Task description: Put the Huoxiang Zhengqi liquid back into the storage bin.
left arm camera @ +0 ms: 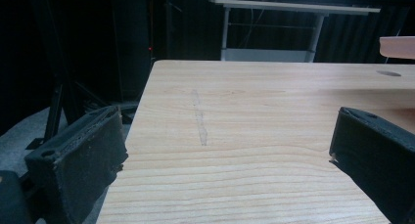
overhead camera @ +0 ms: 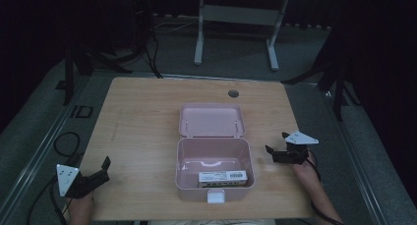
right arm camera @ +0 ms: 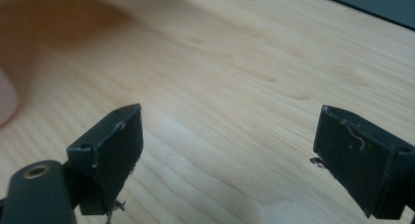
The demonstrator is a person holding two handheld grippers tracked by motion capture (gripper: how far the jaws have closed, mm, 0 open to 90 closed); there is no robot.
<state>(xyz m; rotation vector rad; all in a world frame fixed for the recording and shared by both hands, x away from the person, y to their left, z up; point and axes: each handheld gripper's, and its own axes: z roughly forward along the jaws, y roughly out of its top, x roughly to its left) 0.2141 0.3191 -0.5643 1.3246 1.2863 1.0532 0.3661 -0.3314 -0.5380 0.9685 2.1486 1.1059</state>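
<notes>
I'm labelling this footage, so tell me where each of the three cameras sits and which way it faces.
High view: above the person's side, looking forward and down on the wooden table and open pink box; both forearms, the left gripper and right gripper show.
Left gripper view: rides the left gripper, looking across the tabletop toward its far edge; its open jaws show.
Right gripper view: rides the right gripper, looking down on the wood; its open jaws show.
Shared: all three show the round hole in the table.

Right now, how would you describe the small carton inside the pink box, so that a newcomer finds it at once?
Find the wooden table, then the open pink box at its middle. Inside, against the wall nearest the person, lies a long white carton with a barcode label, the one thing in it.
</notes>
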